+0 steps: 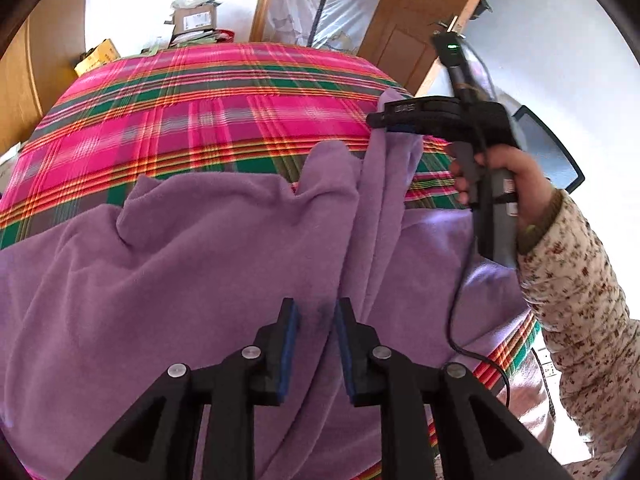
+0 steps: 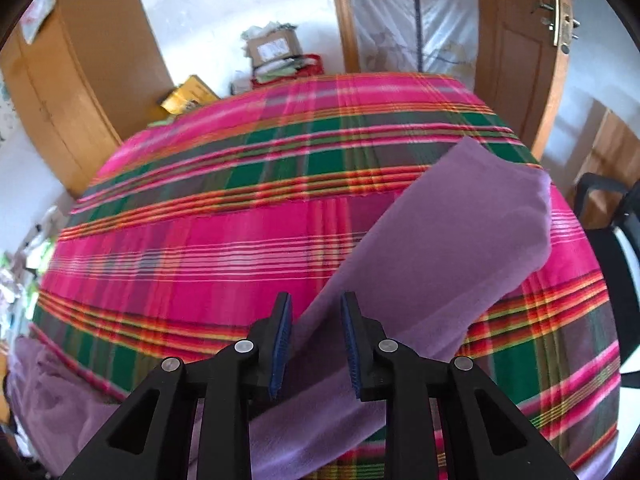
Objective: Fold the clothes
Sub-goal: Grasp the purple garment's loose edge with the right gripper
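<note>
A purple fleece garment [image 1: 200, 260] lies spread on a bed with a pink and green plaid cover [image 1: 200, 112]. My left gripper [image 1: 317, 312] hovers open just above the garment's body, nothing between its blue pads. One sleeve [image 2: 460, 240] stretches away across the cover towards the right, ending in a cuff. My right gripper [image 2: 316, 308] stands open over the lower part of that sleeve. In the left wrist view the right gripper [image 1: 376, 120] shows side-on, held by a hand [image 1: 504, 176] in a flowered sleeve, above the sleeve [image 1: 384, 200].
Cardboard boxes [image 1: 196, 20] and a yellow box [image 1: 98, 56] sit beyond the far edge of the bed. A wooden door [image 2: 520, 60] stands at the back right and a wooden cupboard [image 2: 60, 92] at the left. A black chair [image 2: 612, 216] is beside the bed's right edge.
</note>
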Action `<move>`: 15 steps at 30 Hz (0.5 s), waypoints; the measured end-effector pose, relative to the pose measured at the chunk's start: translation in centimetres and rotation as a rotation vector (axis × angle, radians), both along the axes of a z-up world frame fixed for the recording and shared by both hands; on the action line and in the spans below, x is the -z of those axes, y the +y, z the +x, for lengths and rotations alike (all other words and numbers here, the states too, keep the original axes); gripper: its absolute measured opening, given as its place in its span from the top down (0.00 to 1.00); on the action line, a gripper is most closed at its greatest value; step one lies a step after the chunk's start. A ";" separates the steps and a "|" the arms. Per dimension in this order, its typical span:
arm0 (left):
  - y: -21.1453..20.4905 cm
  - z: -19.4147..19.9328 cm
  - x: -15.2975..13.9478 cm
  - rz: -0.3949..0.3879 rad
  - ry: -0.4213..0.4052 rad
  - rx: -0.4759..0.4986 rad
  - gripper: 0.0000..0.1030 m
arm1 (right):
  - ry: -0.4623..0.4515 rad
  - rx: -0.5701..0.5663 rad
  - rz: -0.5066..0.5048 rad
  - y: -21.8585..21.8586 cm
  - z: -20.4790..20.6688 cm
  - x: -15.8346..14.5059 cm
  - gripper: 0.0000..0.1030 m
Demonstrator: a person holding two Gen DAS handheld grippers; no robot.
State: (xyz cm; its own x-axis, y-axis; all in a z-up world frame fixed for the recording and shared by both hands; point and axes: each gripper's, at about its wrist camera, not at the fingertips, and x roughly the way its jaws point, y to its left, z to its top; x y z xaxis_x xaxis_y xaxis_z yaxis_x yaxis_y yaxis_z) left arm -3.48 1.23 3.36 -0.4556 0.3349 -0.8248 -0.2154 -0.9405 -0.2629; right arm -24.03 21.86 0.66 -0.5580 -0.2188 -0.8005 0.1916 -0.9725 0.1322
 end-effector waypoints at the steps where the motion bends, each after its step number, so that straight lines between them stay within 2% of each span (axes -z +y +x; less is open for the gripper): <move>1: 0.2 -0.1 0.2 -0.009 -0.007 0.003 0.78 | -0.005 0.006 0.012 -0.1 -0.2 0.2 0.75; 5: 0.7 0.3 0.1 -0.029 0.002 0.014 0.78 | -0.011 0.009 0.003 0.0 -0.1 0.6 0.75; 9: 1.5 0.8 -0.4 -0.037 0.034 0.048 0.76 | -0.010 -0.001 -0.016 0.0 0.0 0.7 0.87; 15: 2.9 1.0 0.1 -0.103 0.031 0.082 0.74 | 0.000 -0.015 -0.025 0.2 0.2 0.8 0.91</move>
